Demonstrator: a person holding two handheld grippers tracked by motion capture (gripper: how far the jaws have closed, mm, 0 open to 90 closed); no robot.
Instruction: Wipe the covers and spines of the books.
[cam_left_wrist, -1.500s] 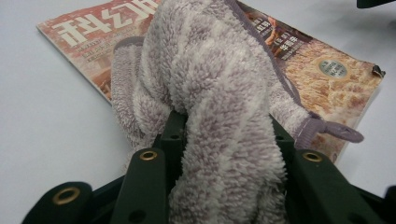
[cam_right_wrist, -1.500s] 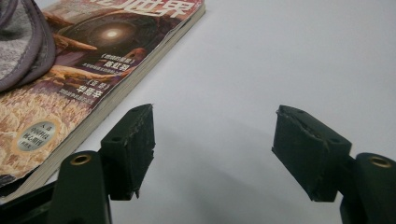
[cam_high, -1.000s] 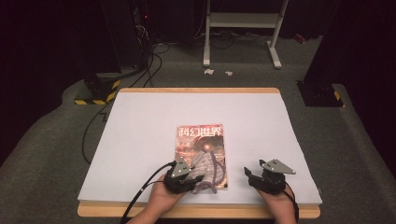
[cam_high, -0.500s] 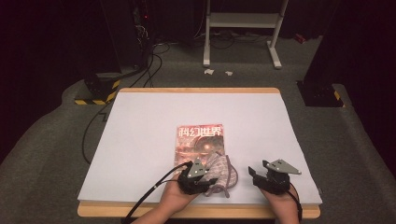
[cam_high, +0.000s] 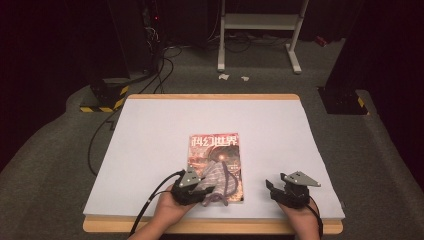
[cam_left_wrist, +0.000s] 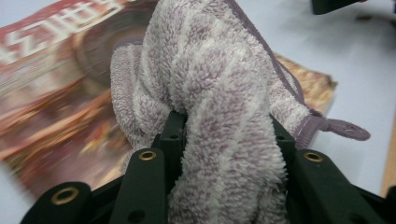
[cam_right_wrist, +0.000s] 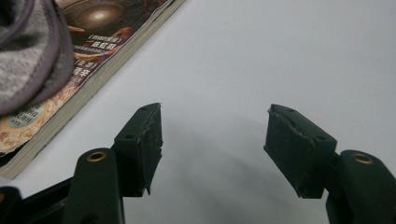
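We see a fluffy terry cloth (cam_left_wrist: 210, 107) striped in pale lilac and off-white, edged with a darker purple hem, at the centre of the left gripper view. Under it lies a glossy magazine (cam_high: 216, 155) with a rust-red and orange cover, white characters across its top on a red band, and a glowing yellow orb toward the upper left of the right gripper view. The flat table surface (cam_high: 165, 135) is plain white with a light wooden rim. The jaws of both grippers are matte black with brass-coloured rivets. The carpet floor (cam_high: 45, 165) around is dark grey.

dark room, grey carpet (cam_high: 50, 165) — white stand (cam_high: 260, 22)
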